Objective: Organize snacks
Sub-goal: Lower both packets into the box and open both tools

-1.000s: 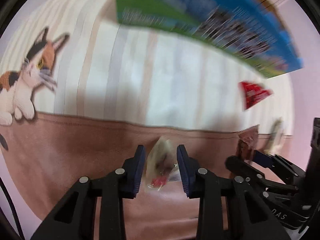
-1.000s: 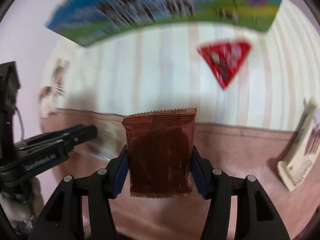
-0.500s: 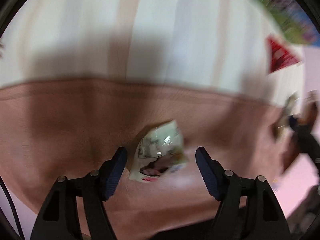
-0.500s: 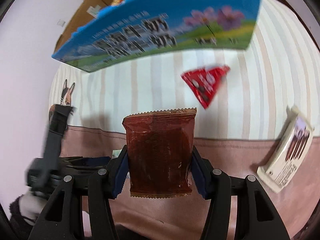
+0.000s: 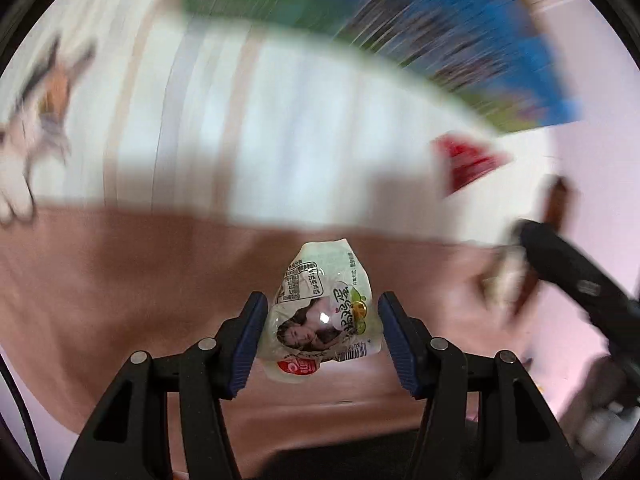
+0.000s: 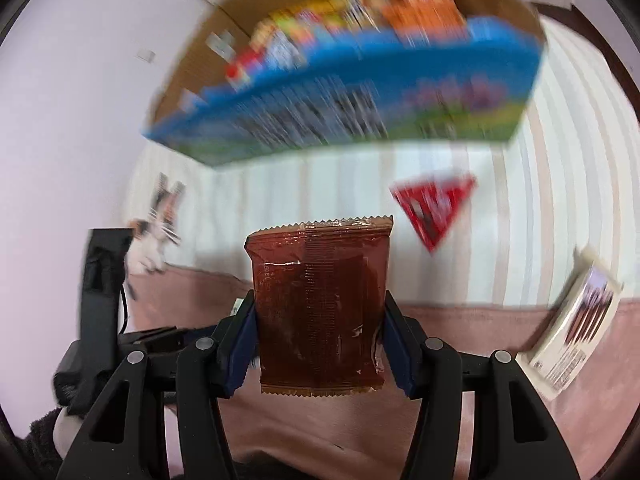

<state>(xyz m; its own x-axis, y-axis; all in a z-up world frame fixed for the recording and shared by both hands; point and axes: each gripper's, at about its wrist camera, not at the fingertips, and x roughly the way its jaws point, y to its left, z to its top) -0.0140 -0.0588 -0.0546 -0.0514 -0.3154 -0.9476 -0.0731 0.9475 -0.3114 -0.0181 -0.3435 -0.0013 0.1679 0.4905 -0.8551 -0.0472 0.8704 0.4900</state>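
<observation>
My left gripper (image 5: 322, 304) has a small white and green snack packet (image 5: 316, 280) between its blue pads. Its jaws are closing and the pads touch both sides of the packet, which is lifted over the pink cloth (image 5: 120, 300). My right gripper (image 6: 320, 304) is shut on a dark brown foil packet (image 6: 320, 280), held upright above the cloth. A blue and green cardboard box (image 6: 360, 100) with several colourful snacks inside stands at the back, and also shows blurred in the left wrist view (image 5: 400, 20).
A red triangular packet (image 6: 436, 204) lies on the striped cloth in front of the box. A cream bar packet (image 6: 576, 320) lies at the right on the pink cloth. A cat picture (image 6: 156, 220) is on the cloth at the left, and the left gripper's body (image 6: 104, 300) is beside it.
The left jaws opened wide over the white packet lying on the cloth, then closed round it and rose. The right gripper rose with the brown packet, and the box's inside came into view.
</observation>
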